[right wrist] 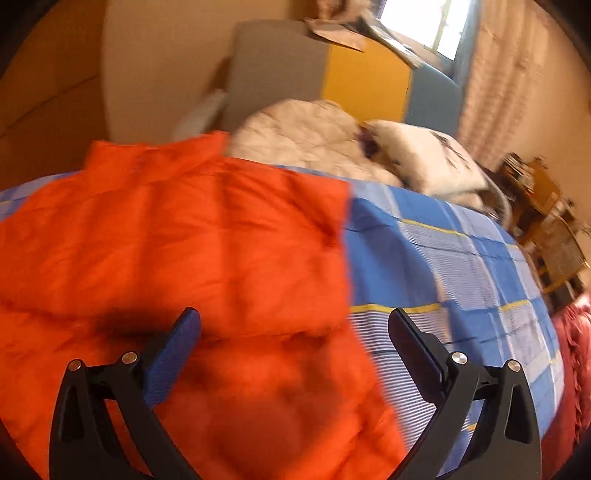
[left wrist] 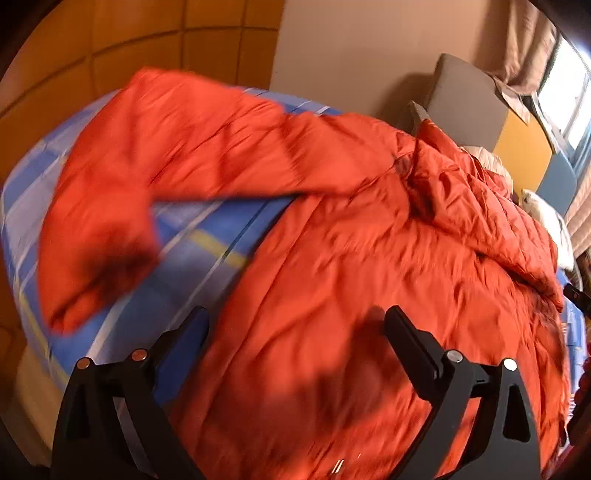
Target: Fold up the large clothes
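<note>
Across the blue checked bed [left wrist: 192, 258] the orange jacket [left wrist: 351, 258] sprawls; with both the left gripper [left wrist: 297, 321] and the right gripper [right wrist: 294, 321] showing jaws wide and empty, pinch the outflung sleeve [left wrist: 110, 206] near its cuff and lay it flat over the body.

Warm daylight from the window [right wrist: 424, 26], blown out to white glare. Heavy motion blur on the orange jacket [left wrist: 314, 229] in both views. Strong fisheye bending, dark vignette corners; dark shadow patches on jacket near the lens.

Home bedroom, plaid-sheeted bed [right wrist: 461, 258], pillows [right wrist: 424, 162], curtained window [right wrist: 424, 26]
</note>
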Demonstrator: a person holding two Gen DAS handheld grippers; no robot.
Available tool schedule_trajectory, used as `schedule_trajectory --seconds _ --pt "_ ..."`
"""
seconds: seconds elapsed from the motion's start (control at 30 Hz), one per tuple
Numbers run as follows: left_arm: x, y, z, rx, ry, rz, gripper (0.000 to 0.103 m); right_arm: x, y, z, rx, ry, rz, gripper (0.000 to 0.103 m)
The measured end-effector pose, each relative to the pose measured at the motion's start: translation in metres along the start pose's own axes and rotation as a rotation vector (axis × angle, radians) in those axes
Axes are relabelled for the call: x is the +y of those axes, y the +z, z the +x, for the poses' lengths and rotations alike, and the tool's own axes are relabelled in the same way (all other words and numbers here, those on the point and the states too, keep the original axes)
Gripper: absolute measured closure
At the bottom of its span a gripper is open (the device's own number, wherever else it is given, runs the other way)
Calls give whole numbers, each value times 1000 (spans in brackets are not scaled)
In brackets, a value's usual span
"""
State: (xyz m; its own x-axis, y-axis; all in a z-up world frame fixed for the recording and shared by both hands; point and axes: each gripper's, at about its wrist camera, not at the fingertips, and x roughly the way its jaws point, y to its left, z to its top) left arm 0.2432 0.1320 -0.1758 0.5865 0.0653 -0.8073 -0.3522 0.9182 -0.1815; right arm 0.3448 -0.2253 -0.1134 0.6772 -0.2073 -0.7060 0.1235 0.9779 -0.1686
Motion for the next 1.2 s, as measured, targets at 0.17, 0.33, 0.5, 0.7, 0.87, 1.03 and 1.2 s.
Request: schedule_trajectory --seconds 0.17,0.33,0.5,0.7,0.87,1.03,1.2 --pt "30 -32 -21 -3 48 -57 5 59 -4 -30 -35 176 -99 18" --pt "52 -46 -38 3 67 -104 5 114 -13 -52 -33 360 -186 25" --pt "69 -49 -55 -45 135 -108 11 168 -22 -65 -6 512 -255 30" --pt "82 -43 -57 -84 163 -118 15 200 -23 -74 -15 554 -296 30" --pt "75 -21 -57 -199 233 -72 12 170 -16 -61 1 521 -212 30" --pt "59 9 -17 -214 371 74 32 120 -16 -44 40 454 -119 30" --pt "66 34 8 -97 331 61 94 69 -15 -35 21 354 -63 30"
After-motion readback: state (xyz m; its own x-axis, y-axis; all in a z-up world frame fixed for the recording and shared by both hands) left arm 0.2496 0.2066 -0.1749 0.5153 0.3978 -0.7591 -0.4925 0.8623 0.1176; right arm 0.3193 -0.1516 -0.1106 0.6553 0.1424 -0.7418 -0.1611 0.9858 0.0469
